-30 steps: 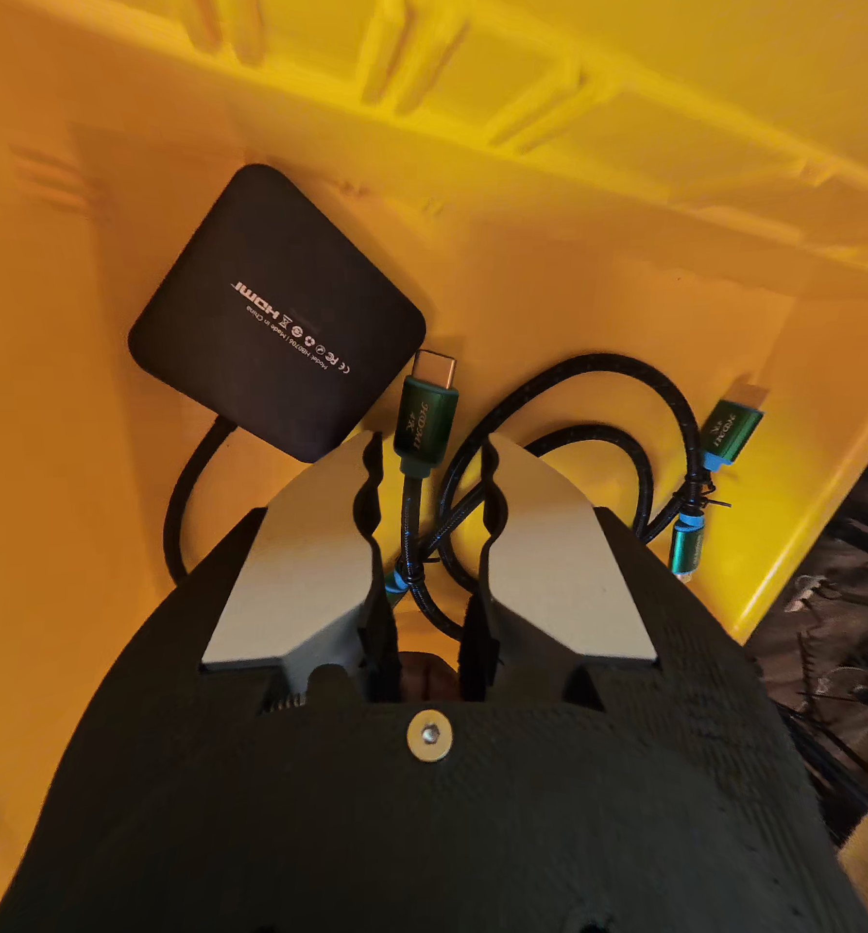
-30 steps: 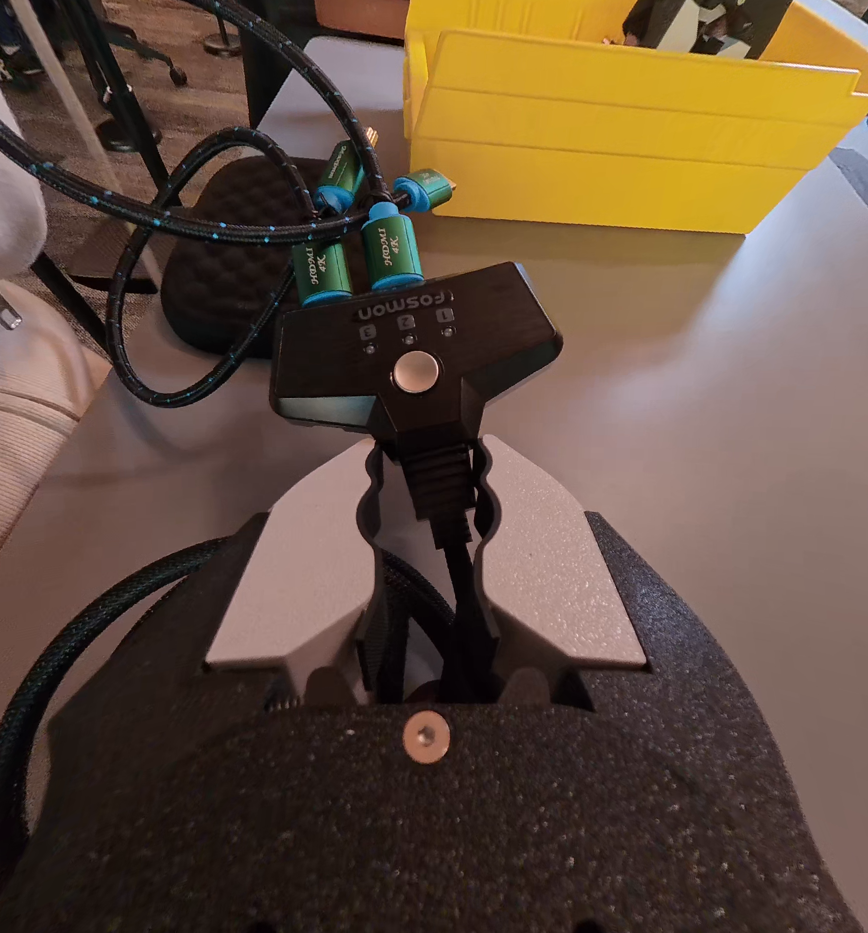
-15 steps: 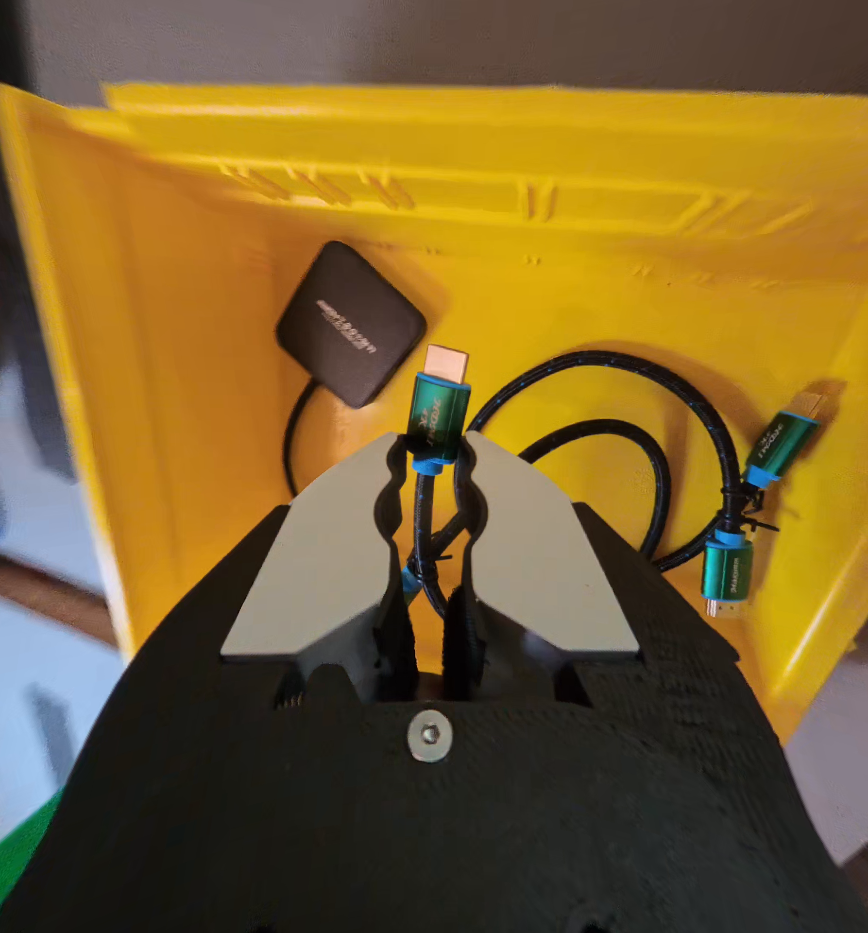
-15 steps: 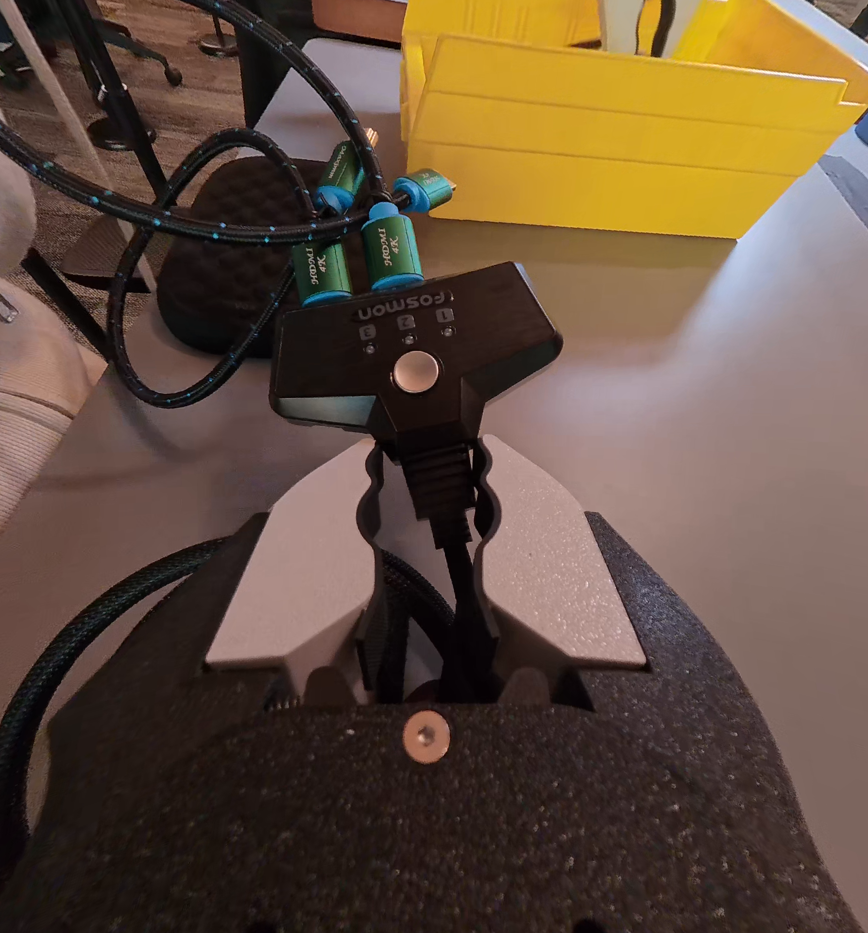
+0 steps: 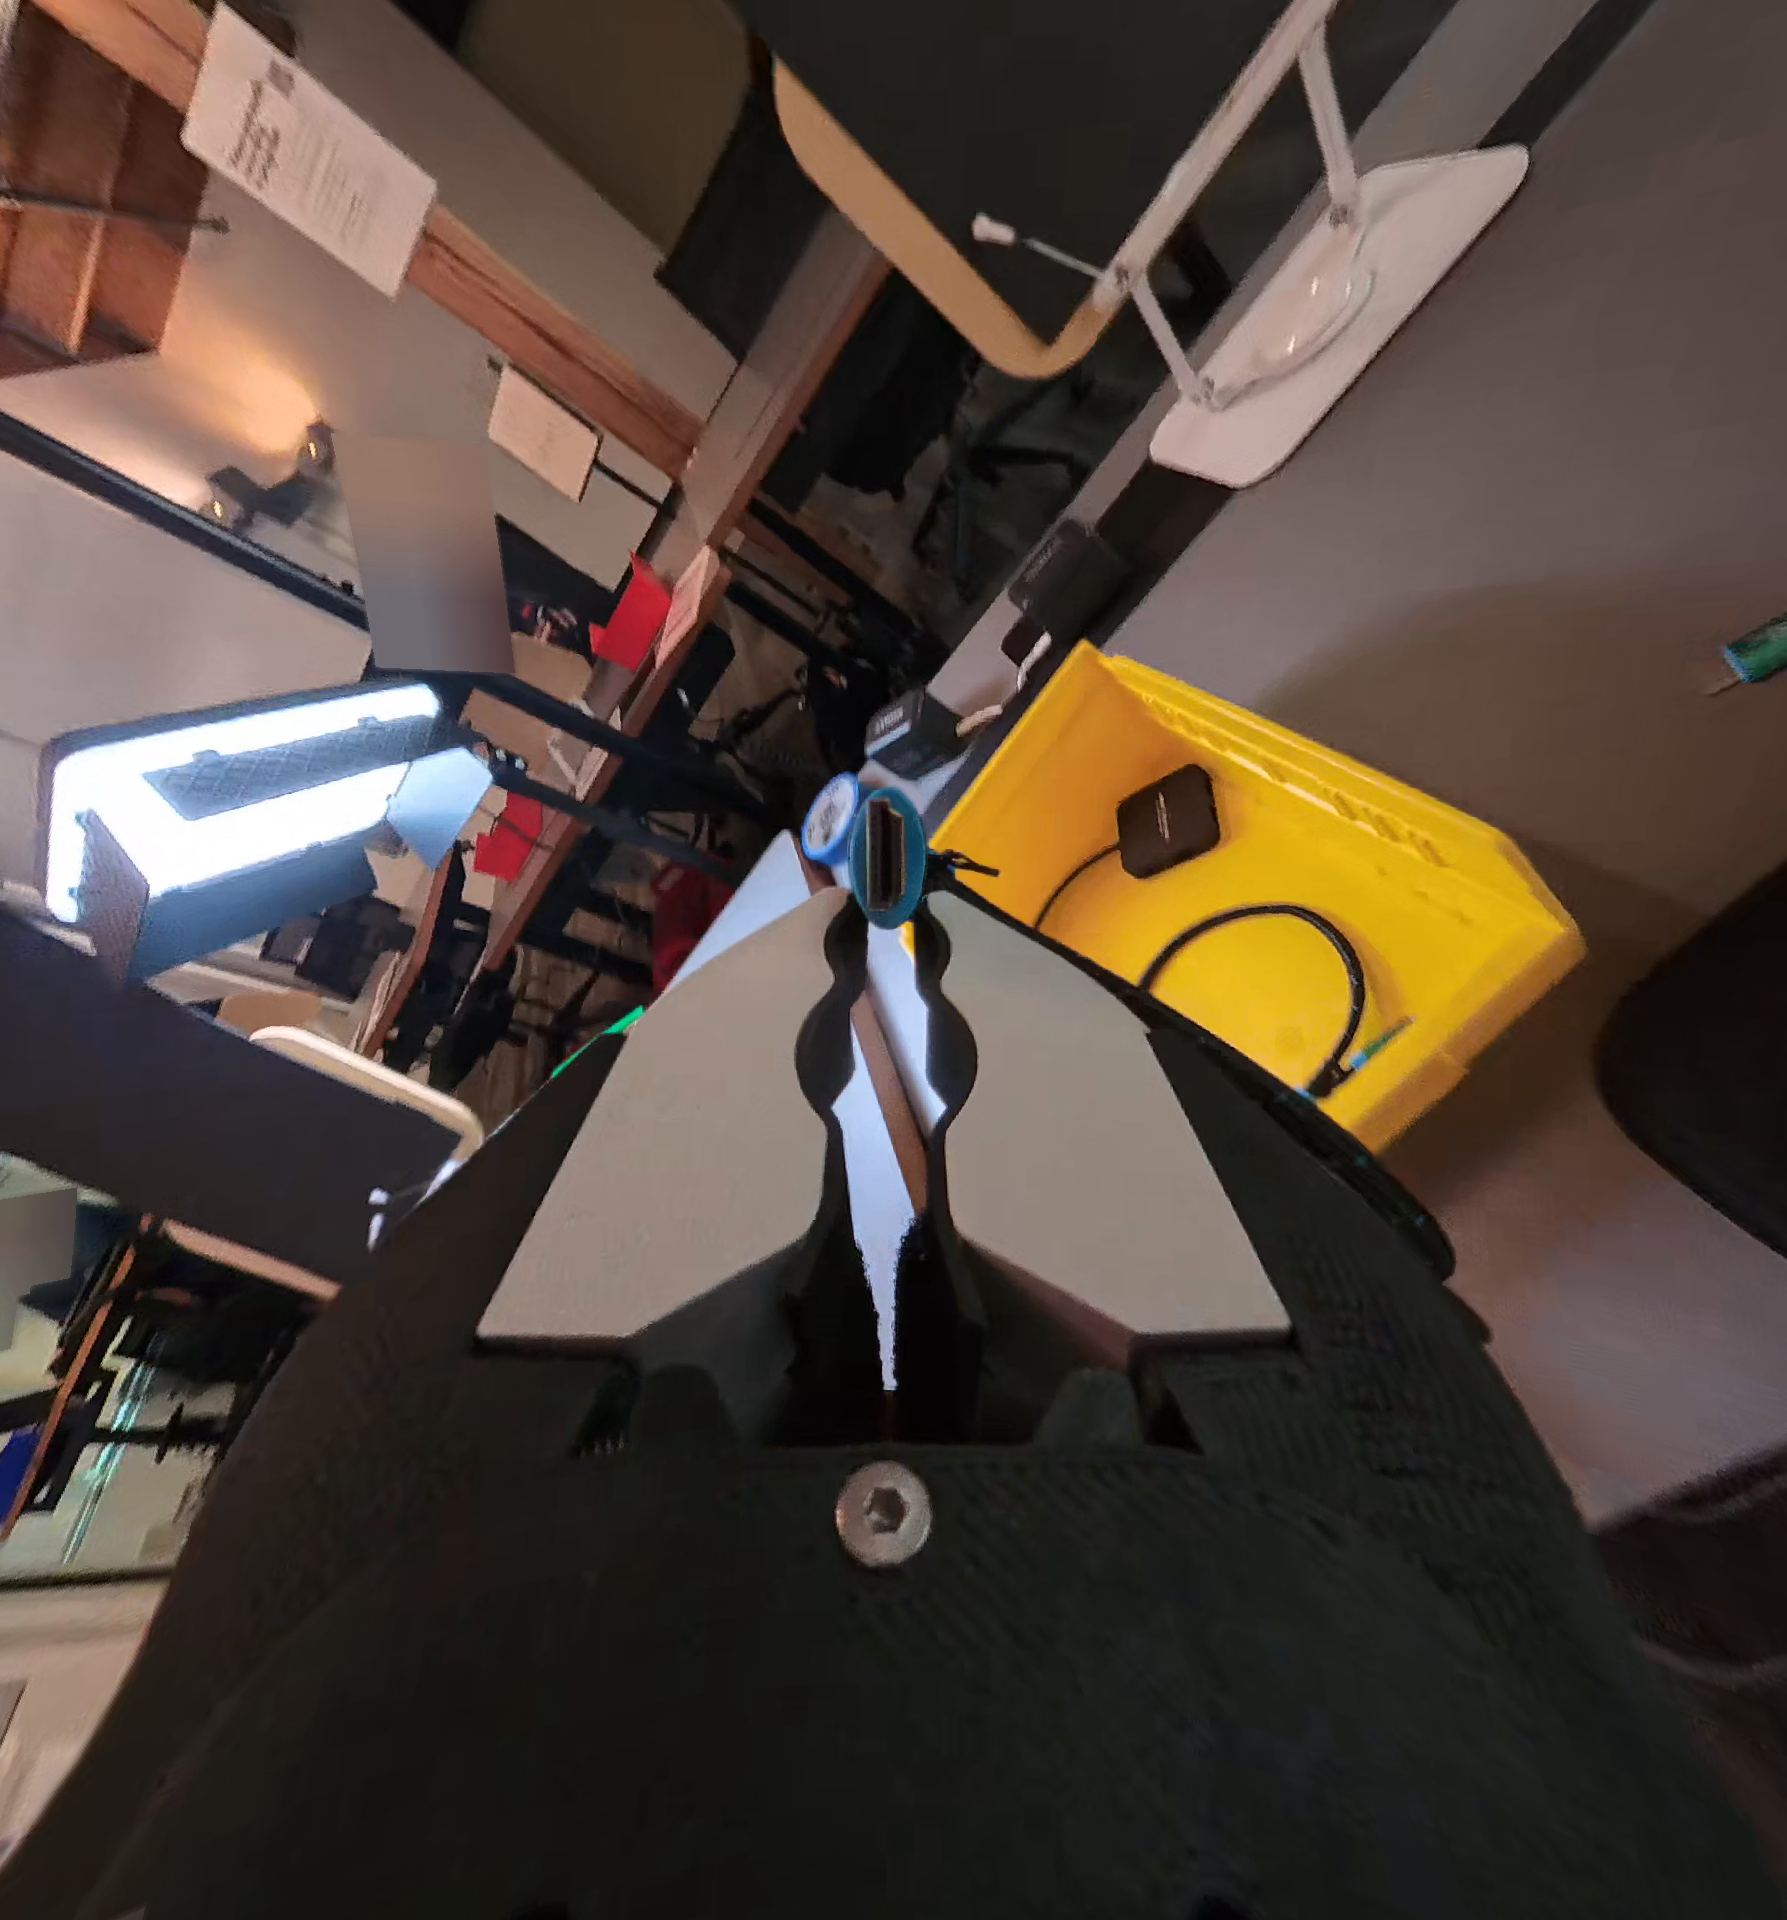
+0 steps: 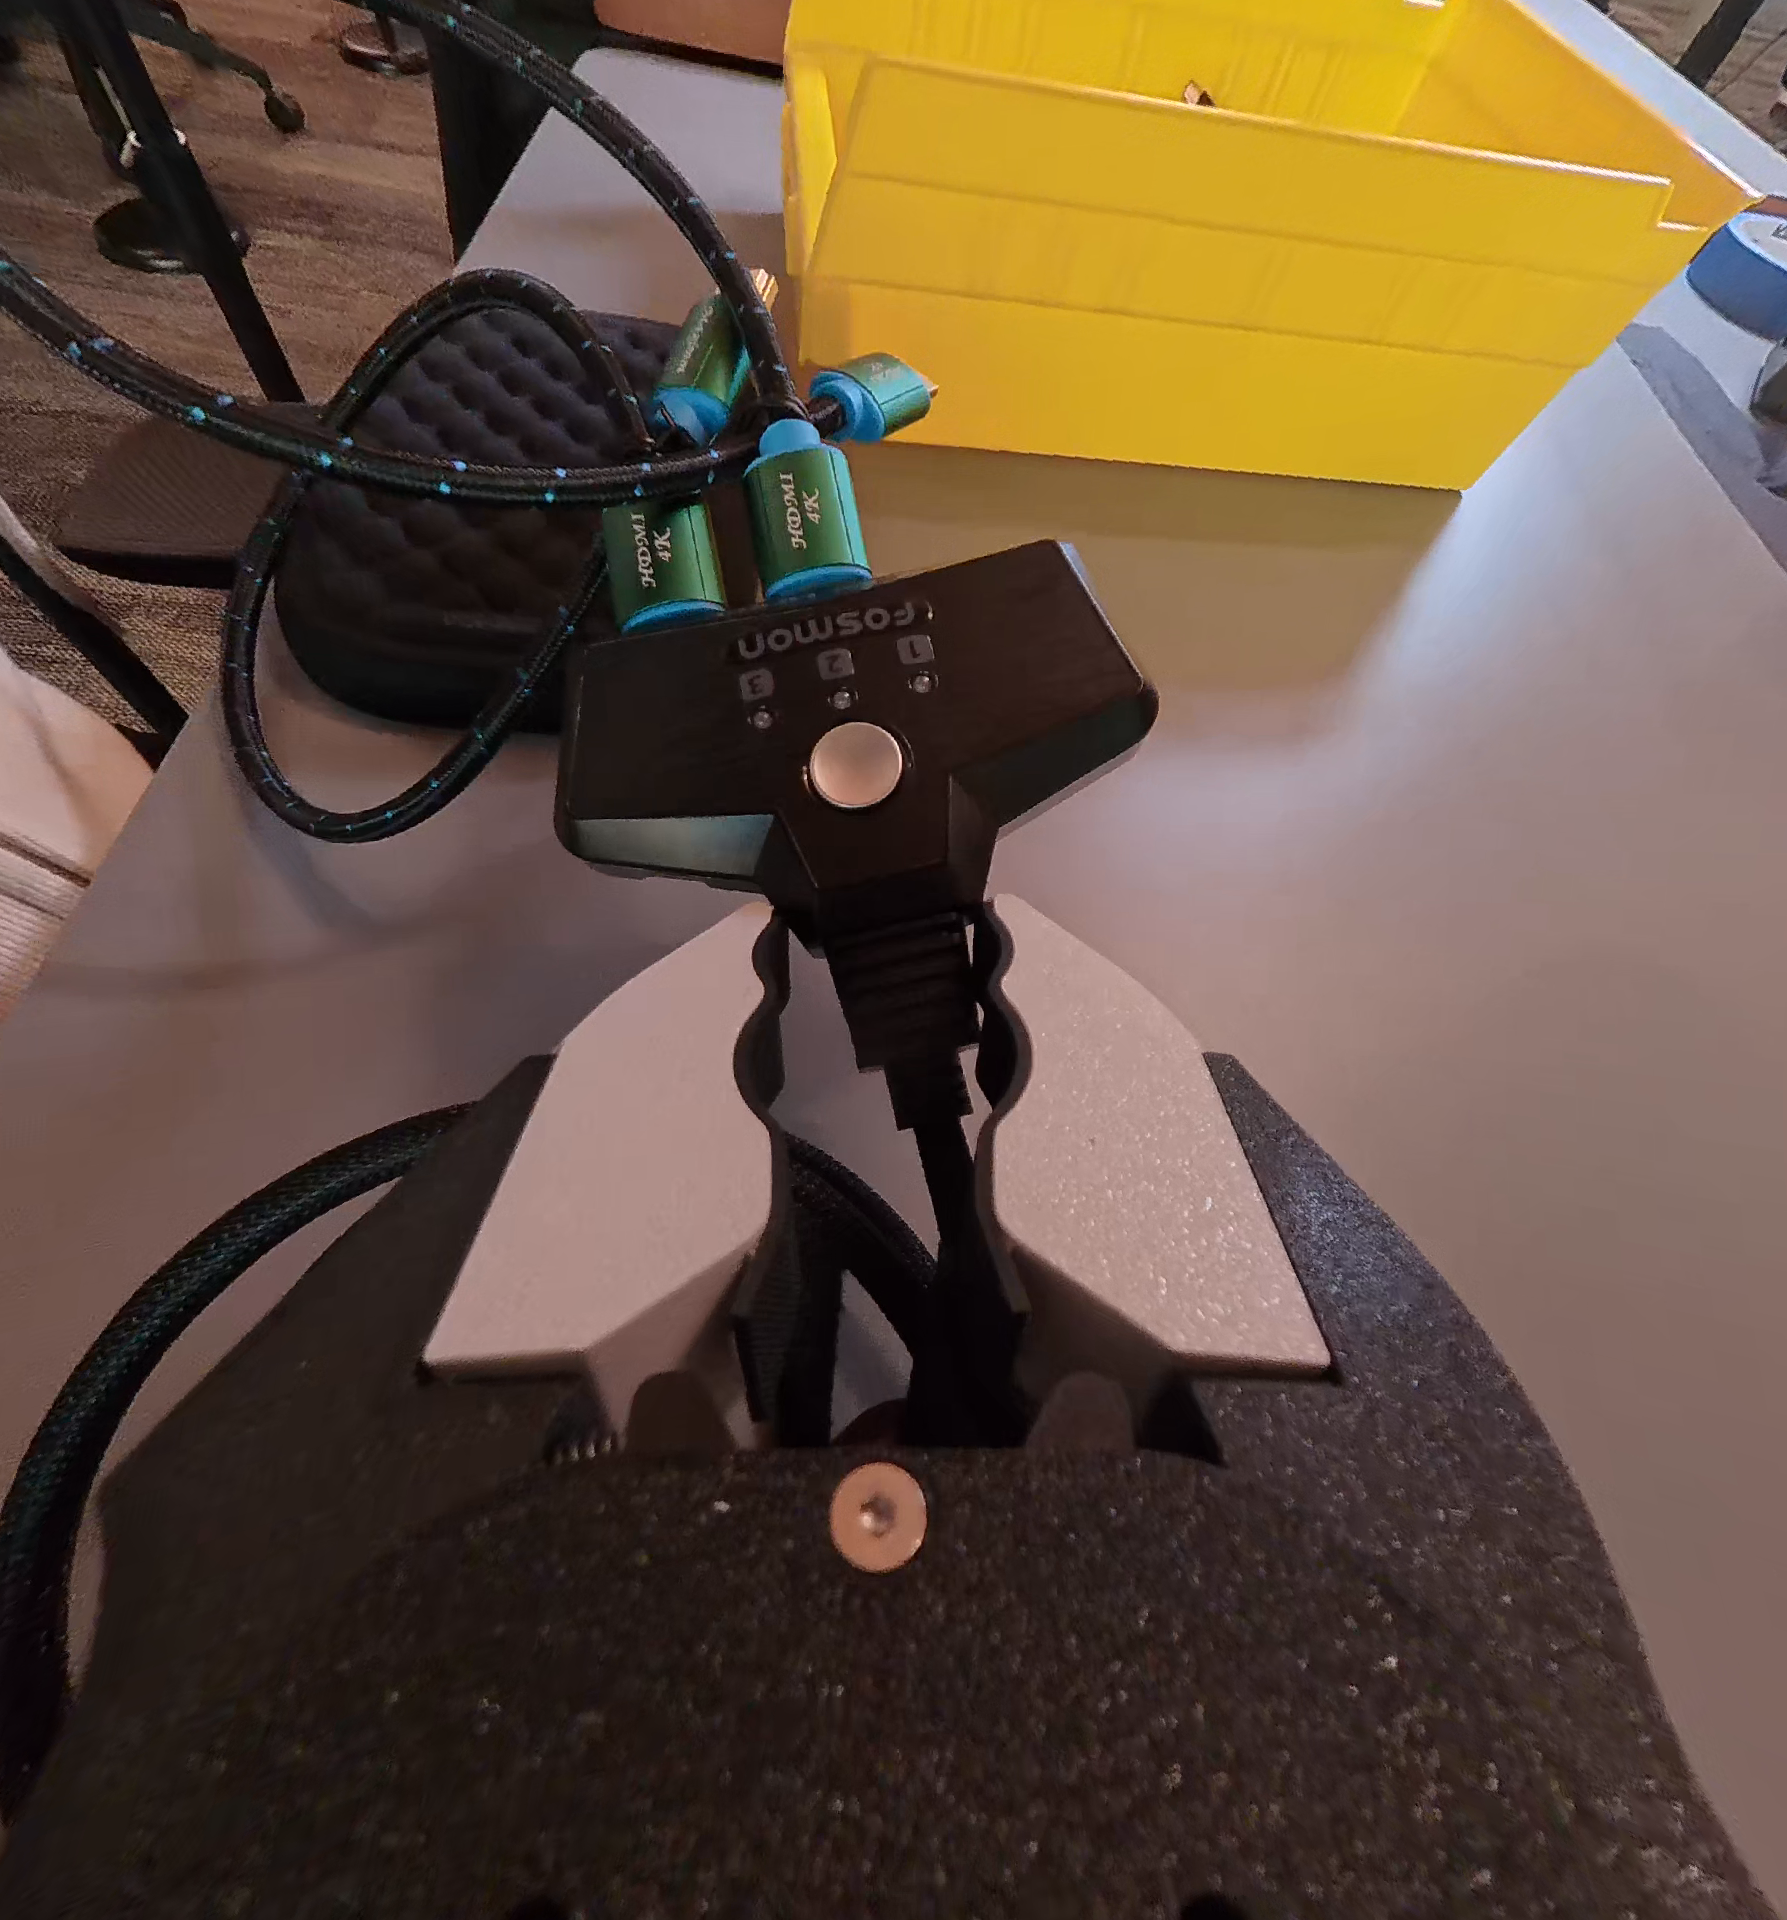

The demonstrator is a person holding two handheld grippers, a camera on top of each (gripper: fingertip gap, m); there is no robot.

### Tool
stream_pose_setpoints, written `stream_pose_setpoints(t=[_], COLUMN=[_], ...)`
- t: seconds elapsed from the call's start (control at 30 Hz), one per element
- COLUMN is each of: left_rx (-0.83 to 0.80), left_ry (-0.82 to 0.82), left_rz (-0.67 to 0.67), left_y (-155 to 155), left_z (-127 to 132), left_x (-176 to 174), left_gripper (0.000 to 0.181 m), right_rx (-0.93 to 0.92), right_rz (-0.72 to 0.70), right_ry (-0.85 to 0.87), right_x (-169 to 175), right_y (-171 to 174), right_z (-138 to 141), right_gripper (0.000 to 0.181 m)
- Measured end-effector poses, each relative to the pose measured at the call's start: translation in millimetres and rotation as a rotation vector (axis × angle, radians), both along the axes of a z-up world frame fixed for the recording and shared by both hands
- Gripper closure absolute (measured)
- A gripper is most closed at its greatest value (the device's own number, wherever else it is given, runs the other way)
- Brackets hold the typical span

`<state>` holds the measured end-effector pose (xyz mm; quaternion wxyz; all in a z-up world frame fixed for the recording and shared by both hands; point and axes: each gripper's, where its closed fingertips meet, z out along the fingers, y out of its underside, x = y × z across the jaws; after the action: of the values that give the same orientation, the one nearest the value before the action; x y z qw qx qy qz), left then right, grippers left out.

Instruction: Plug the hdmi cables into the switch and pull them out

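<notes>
My left claw grips an HDMI plug above the yellow bin. My right claw clamps the switch by its tail on the worktop; two plugs are seated. Next, I judge, I align this plug with the free port.

both tools are showing the same build: the left gripper and the right gripper are each wearing a coarse, grainy black printed shell with one silver hex screw sitting at six o'clock of the finger bases. flat pale grey fingers are tapering toward twelve o'clock, their inner edges scalloping in black.
</notes>
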<state>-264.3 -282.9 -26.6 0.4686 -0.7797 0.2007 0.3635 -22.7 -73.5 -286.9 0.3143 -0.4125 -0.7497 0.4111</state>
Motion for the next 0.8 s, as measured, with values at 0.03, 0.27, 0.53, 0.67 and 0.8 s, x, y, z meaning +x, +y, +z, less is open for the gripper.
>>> stream_pose_setpoints(t=[0.03, 0.27, 0.53, 0.67, 0.8], left_rx=[-0.042, -0.546, -0.560, -0.526, -0.493], left_ry=[0.000, -0.086, -0.502, -0.794, -0.814], left_rz=[0.016, 0.081, -0.109, -0.229, -0.371], left_y=[-5, 16, 48, 45, 48], left_z=[-8, -207, -295, -284, -273], left_x=[14, 97, 126, 133, 142], left_gripper=[0.173, 0.173, 0.180, 0.168, 0.168], right_rx=[0.000, 0.013, -0.002, -0.005, -0.007], right_rz=[-0.002, -0.010, -0.011, 0.004, 0.006], right_ry=[0.001, 0.014, 0.006, -0.012, -0.018], right_x=[0, 7, 10, 10, 9], right_y=[0, 15, 24, 21, 20], right_z=[0, 4, 1, -3, -4], right_gripper=[0.147, 0.147, 0.147, 0.147, 0.147])
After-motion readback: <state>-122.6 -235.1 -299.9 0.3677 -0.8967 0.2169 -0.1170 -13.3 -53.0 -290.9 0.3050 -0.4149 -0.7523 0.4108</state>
